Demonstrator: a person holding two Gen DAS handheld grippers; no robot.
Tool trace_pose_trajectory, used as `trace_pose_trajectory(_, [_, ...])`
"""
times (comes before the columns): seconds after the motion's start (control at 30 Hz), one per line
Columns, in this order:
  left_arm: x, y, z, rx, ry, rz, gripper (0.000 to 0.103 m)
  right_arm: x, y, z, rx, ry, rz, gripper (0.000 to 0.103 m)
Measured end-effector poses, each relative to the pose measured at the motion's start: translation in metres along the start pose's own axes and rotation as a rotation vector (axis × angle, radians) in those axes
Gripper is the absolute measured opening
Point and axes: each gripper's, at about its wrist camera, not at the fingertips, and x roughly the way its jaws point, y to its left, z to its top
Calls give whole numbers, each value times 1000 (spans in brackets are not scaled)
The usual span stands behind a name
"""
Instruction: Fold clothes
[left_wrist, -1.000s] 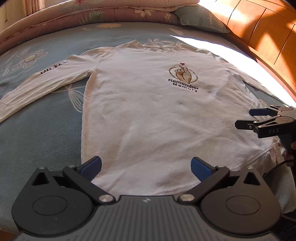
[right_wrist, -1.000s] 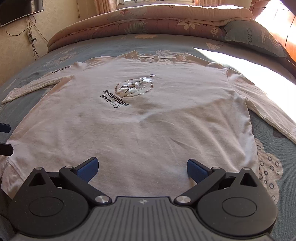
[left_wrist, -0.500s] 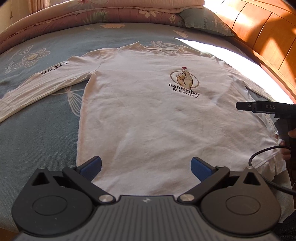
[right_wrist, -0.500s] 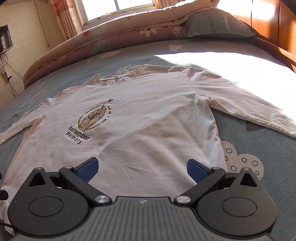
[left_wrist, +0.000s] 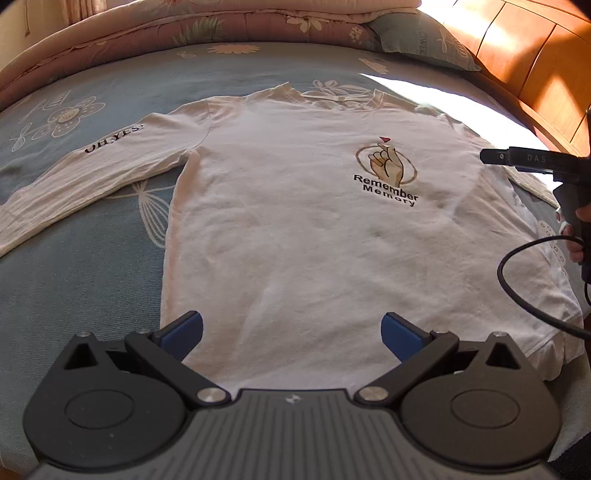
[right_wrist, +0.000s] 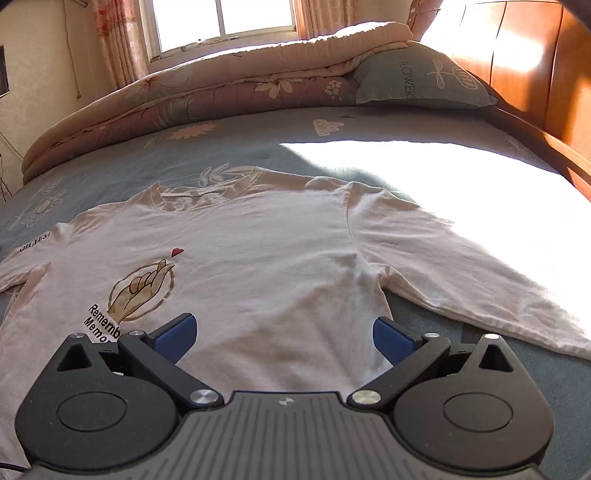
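A white long-sleeved shirt (left_wrist: 306, 221) lies flat, front up, on the bed, with a finger-heart print reading "Remember Memory" (left_wrist: 388, 173). Its left sleeve (left_wrist: 85, 173) stretches out to the left and bears "OH,YES!". The other sleeve (right_wrist: 461, 269) runs out to the right into sunlight. My left gripper (left_wrist: 291, 332) hovers open over the hem, nothing between its fingers. My right gripper (right_wrist: 284, 338) stands open above the right side of the chest, near the armpit. In the left wrist view the right gripper (left_wrist: 517, 158) shows side-on at the right edge, held by a hand (left_wrist: 576, 236).
The blue floral bedsheet (left_wrist: 74, 266) lies under the shirt. A rolled pink quilt (right_wrist: 207, 96) and a green pillow (right_wrist: 421, 77) sit at the far end. A wooden headboard (left_wrist: 524, 55) runs along the right. A black cable (left_wrist: 517, 291) hangs by the hand.
My right gripper has moved up and forward along the shirt's right side, from the hem to the chest, turning toward the right sleeve. The left gripper has shifted slightly left and stayed open.
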Motion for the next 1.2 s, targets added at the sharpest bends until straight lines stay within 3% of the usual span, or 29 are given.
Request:
trace_pose_trajectory(0.1, [-1, 1, -1, -4, 12, 12, 102, 39, -5, 35, -19, -26, -24, 103])
trace_pose_trajectory(0.27, [0, -1, -4, -4, 22, 15, 102, 82, -36, 45, 101, 65, -30, 103])
trace_pose_trajectory(0.33, [3, -2, -3, -2, 26, 7, 102, 74, -50, 23, 175, 97, 47, 103])
trace_pose_trajectory(0.4, [7, -4, -2, 1, 30, -1, 102, 51, -52, 6, 161, 67, 64, 103])
trace_pose_trajectory(0.47, [11, -6, 0, 9, 31, -8, 102, 36, -58, 0, 180, 94, 74, 103])
trace_pose_trajectory(0.6, [10, -11, 3, 12, 19, -12, 102, 16, -63, 9, 208, 38, 18, 103])
trace_pose_trajectory(0.7, [4, -7, 2, -11, 4, -13, 102, 7, -51, 18, 255, 36, 95, 103])
trace_pose_trajectory(0.8, [-2, 1, 3, -36, -10, -19, 102, 2, -12, 12, 158, 82, 199, 103])
trace_pose_trajectory(0.9, [-6, 15, 10, -43, -35, -25, 102, -7, 31, -10, 18, 121, 243, 103])
trace_pose_trajectory(1.07, [3, 35, 42, -39, -94, -47, 102, -2, 50, -48, -74, 212, 191, 103])
trace_pose_trajectory(1.2, [31, 38, 78, -10, -130, -88, 102, -3, 58, -62, -151, 182, 150, 103])
